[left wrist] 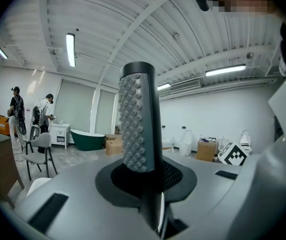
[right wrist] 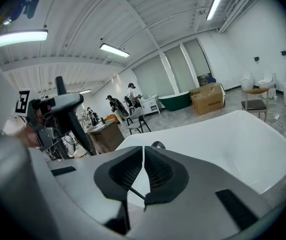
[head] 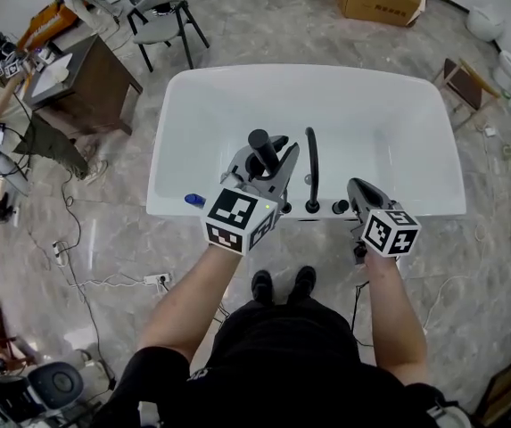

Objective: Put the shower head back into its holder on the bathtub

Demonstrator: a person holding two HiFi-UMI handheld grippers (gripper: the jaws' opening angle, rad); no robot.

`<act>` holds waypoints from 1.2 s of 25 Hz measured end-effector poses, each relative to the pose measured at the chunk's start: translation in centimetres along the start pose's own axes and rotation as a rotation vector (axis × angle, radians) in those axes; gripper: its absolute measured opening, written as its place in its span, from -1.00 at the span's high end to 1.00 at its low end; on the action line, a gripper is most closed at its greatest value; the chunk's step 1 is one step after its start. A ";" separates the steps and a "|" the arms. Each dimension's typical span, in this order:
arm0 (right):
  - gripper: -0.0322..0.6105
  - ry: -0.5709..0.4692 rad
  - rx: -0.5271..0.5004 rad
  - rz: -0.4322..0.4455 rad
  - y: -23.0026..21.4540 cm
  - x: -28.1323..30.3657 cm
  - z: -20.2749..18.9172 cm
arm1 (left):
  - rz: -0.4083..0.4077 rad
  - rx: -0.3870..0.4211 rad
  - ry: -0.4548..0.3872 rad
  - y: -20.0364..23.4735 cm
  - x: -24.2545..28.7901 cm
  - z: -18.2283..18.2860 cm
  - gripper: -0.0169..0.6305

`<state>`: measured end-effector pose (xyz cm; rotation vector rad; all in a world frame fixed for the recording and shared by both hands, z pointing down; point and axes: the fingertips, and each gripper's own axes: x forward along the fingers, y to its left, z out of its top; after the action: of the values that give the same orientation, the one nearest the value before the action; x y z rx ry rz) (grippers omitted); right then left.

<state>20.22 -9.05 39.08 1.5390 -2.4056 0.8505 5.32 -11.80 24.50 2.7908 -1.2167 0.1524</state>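
The left gripper (head: 271, 162) was clamped on the black shower head (head: 260, 143), its pads pressing the stick-shaped body from both sides. In the left gripper view the shower head stood nearly upright between the pads. Its long axis ran bottom to top, its upper end pointed toward the ceiling and leaned slightly to the view's right, and its nubbed spray face was turned to the view's left. In the head view its rounded top end faced up at the camera. It was held over the near inner edge of the white tub (head: 193, 123), just left of the black faucet (head: 311, 163) that rose from the near rim. The lower part of the shower head was hidden behind the gripper, so it could not be told whether it touched the rim or any fitting. The right gripper (head: 354, 186) sat at the rim just right of the faucet, apart from it and angled a little downward. Its jaws were almost together, with only a hairline slit between the pads and nothing held. A small black fitting (head: 340, 208) sat on the rim between the faucet's base and the right gripper. In the right gripper view the left gripper showed off to the left, with the shower head's end sticking up above it.
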 end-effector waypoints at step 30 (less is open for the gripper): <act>0.86 0.041 -0.076 0.065 -5.4 3.8 -2.2 | 0.067 -0.079 0.237 0.5 7.8 -20.2 0.70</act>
<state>22.89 -12.54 44.51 1.4098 -2.4406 0.7850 9.16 -15.28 45.58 2.5771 -1.2293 0.4181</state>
